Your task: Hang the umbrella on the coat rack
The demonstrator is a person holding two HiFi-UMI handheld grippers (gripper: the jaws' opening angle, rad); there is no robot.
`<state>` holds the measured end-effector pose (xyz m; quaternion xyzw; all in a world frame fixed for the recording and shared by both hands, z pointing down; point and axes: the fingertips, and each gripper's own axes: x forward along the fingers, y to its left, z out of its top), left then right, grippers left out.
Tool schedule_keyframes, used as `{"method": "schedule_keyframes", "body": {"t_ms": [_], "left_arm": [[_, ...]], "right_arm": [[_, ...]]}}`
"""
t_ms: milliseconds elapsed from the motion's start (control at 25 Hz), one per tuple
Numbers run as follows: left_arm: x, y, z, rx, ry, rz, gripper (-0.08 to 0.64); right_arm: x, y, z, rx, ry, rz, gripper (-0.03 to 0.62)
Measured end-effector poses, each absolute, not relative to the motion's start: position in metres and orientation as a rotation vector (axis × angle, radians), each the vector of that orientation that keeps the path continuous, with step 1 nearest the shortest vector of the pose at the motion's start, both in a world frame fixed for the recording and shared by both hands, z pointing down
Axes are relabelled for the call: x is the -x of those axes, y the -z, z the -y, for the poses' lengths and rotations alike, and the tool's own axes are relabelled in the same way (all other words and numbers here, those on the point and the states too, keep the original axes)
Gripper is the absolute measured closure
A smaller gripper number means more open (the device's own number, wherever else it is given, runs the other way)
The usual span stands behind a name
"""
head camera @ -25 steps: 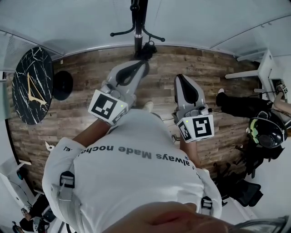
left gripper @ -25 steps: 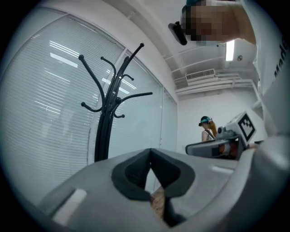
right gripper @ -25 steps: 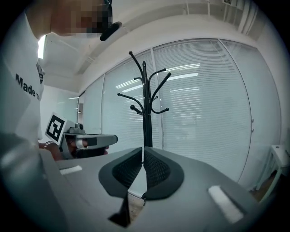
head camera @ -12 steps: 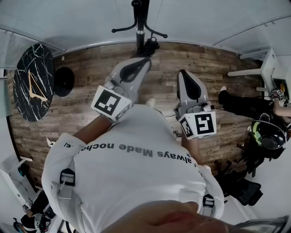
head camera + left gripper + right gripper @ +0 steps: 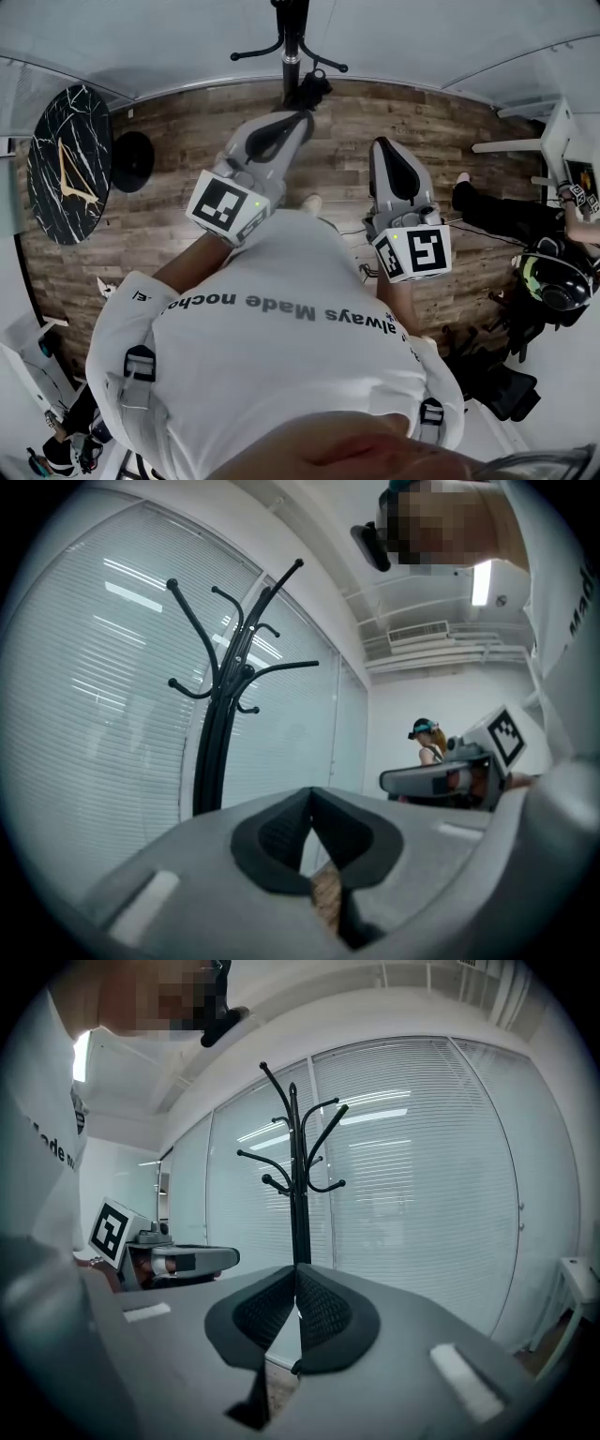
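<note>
The black coat rack [image 5: 292, 42] stands at the far wall, its dark foot [image 5: 311, 91] on the wooden floor. I see no umbrella in any view. My left gripper [image 5: 298, 118] is held level and points toward the rack's foot, shut with nothing between its pads. My right gripper [image 5: 384, 148] is beside it on the right, also shut and empty. In the left gripper view the rack [image 5: 223, 705] rises left of centre beyond the left gripper [image 5: 311, 803]. In the right gripper view the rack [image 5: 297, 1180] stands straight ahead of the right gripper [image 5: 297, 1283].
A round black marble table [image 5: 66, 173] and a dark round stool [image 5: 131, 167] stand at the left. A white table [image 5: 530, 141] is at the right, with a seated person in a headset [image 5: 555, 281]. Blinds [image 5: 441, 1166] cover the glass wall behind the rack.
The head view has drifted a little, so the rack and floor sit slightly differently in the picture. Both grippers hold the same pose, shut and empty.
</note>
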<state>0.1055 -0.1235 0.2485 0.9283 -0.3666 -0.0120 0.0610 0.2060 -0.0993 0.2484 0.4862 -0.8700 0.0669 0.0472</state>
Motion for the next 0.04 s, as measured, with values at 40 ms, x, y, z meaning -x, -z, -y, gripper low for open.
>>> {"method": "schedule_keyframes", "body": {"t_ms": [40], "left_arm": [[-0.1051, -0.2494, 0.1249, -2.804, 0.036, 1.110, 0.557]], "right_arm": [[-0.2063, -0.2489, 0.1006, -1.482, -0.207, 2.654, 0.586]]}}
